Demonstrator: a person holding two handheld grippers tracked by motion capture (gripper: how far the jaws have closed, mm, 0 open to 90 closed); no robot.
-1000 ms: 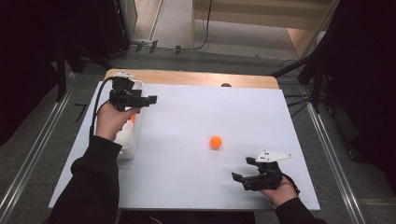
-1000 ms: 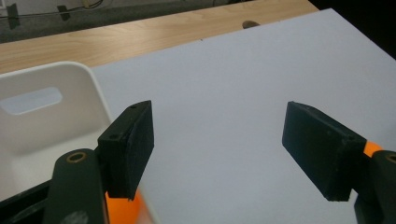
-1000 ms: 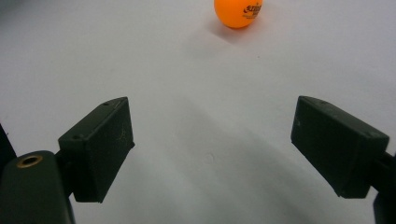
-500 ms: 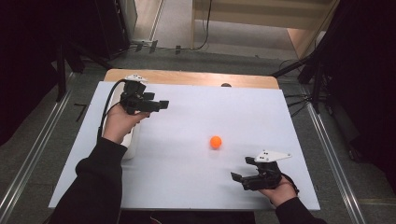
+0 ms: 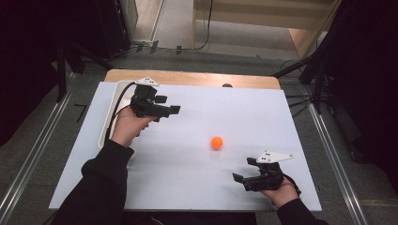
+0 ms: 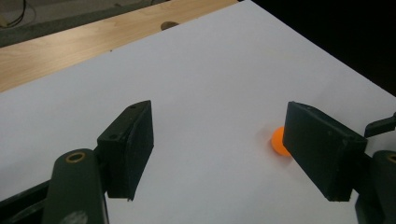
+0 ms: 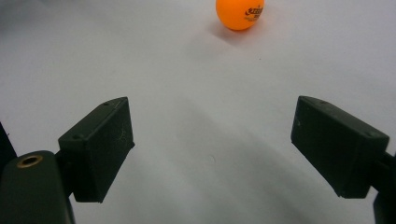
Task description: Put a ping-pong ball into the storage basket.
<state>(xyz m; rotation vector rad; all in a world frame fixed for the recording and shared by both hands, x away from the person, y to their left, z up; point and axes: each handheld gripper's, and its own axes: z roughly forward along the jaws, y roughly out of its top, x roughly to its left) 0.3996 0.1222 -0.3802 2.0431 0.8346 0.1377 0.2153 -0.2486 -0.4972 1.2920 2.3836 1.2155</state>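
the left gripper point(image 5: 170, 110) is swinging away from the white tray point(image 5: 109, 123) and out over the table point(image 5: 187, 187), its fingers point(image 6: 128, 149) standing wide apart with nothing between them; the orange ball point(image 5: 216, 142) is now lying just beyond its right-hand finger, partly hidden behind it in the left gripper view; the right gripper point(image 5: 240, 179) is staying put near the front edge, fingers point(image 7: 98, 147) also apart and empty, the ball well ahead of them; the left hand seems to be lining up to grab the ball.
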